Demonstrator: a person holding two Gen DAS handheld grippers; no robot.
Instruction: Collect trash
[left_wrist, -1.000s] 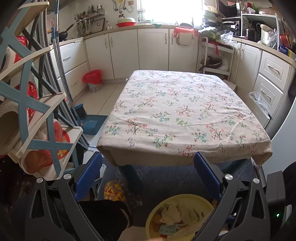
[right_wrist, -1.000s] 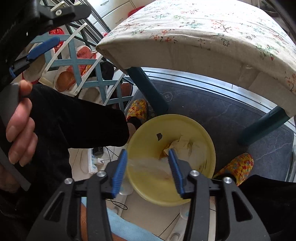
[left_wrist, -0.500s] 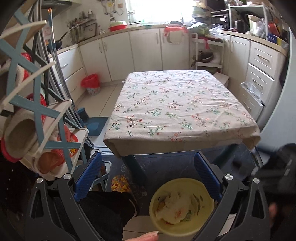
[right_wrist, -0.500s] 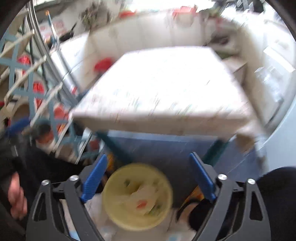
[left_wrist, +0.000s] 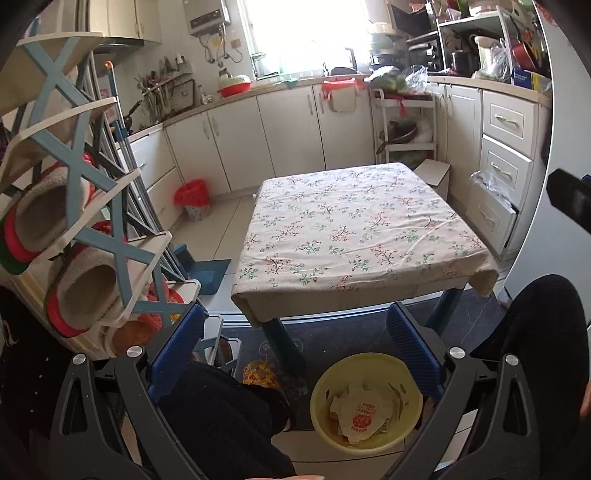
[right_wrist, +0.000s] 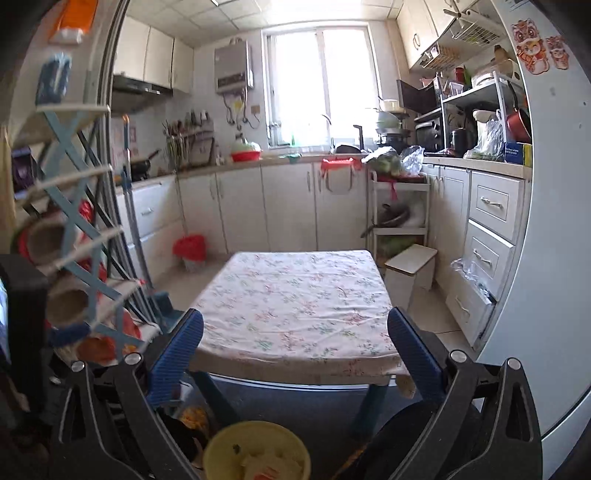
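I am judging that a drop step is ending: crumpled wrappers (left_wrist: 364, 413) are lying in the yellow bin (left_wrist: 320, 386) on the floor between my knees, just in front of the worktop (left_wrist: 354, 236). My right claw (right_wrist: 295, 354) is opening, its jaws almost at their widest, with nothing between them; the bin (right_wrist: 221, 443) is sitting below it at the bottom of its view. My left claw (left_wrist: 295, 354) is also standing wide open and carrying nothing.

The floral cloth on the worktop is showing no litter in either view, so I am reckoning the collecting is close to done, or the next piece is lying somewhere these views are not reaching. The next move is calling for a look around the floor and the edges of the room before I am reaching for anything, and for keeping both claws spread until a piece is found.

Counting: I am seeing one yellow bin, one worktop, two claws, and one red-lined bin (left_wrist: 192, 199) by the cupboards, well apart from me. The wrappers in the yellow bin are bunched together; I cannot tell how many there are, though one printed with a red mark is lying on top.
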